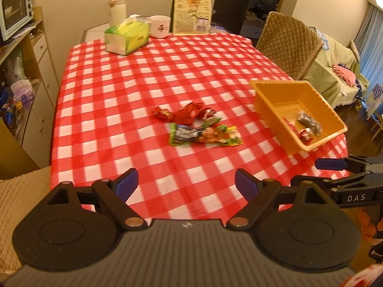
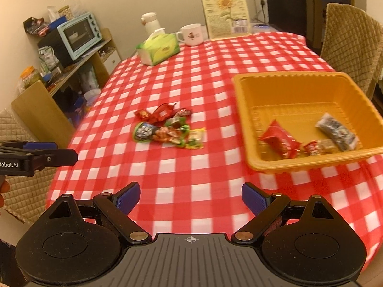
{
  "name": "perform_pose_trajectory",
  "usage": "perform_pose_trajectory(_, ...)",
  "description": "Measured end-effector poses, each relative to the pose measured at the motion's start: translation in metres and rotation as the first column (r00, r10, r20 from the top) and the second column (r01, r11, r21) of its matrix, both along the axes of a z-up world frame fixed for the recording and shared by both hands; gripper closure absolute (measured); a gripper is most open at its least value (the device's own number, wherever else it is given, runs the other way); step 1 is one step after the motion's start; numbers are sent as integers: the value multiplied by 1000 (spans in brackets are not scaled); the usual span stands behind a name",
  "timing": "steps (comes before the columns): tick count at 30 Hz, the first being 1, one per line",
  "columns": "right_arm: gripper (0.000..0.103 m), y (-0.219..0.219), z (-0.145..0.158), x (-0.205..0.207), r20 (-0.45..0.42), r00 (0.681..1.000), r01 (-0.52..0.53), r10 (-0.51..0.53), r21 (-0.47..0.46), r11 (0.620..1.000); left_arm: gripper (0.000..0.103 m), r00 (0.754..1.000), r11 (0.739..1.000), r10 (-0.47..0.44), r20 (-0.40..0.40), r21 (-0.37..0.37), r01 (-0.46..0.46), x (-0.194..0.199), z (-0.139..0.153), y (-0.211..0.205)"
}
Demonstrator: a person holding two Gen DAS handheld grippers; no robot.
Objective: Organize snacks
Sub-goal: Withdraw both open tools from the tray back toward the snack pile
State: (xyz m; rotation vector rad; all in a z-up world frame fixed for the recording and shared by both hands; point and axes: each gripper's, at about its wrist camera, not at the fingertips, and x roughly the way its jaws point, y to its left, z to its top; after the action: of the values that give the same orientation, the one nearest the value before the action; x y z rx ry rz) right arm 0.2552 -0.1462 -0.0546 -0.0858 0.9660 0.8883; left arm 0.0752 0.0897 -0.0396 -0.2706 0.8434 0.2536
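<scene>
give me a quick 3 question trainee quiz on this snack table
1. True or false: the orange tray is empty.
2. Where does the pile of loose snacks lie relative to the tray: A left, B right, C inside?
3. Fill in: both the left tongs and right tongs are ____.

Key: 1 false, it holds wrapped snacks. 2 A. 3 open, holding nothing.

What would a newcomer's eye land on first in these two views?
The red-and-white checked tablecloth fills both views. On it, near the middle, lies a loose pile of snack packets, and to its right an orange tray already holds a few wrapped snacks. In the foreground the left gripper and right gripper are both open and empty over the near table edge.
</scene>
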Motion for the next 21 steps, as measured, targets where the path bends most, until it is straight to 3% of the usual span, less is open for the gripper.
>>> perform_pose_trajectory(9,12,38,-16,-9,9,1000,-24,25,-28,999,17,1000,1000,4,-14,8,-4,-4,-11,30)
perform_pose_trajectory(14,13,54,-21,-6,55,998,-19,22,-42,999,18,1000,1000,-14,-23,6,14,3,-21,37)
perform_pose_trajectory(21,28,69,-29,6,71,997,-32,35,-42,999,20,998,999,-43,-35,11,43,18,-33,42)
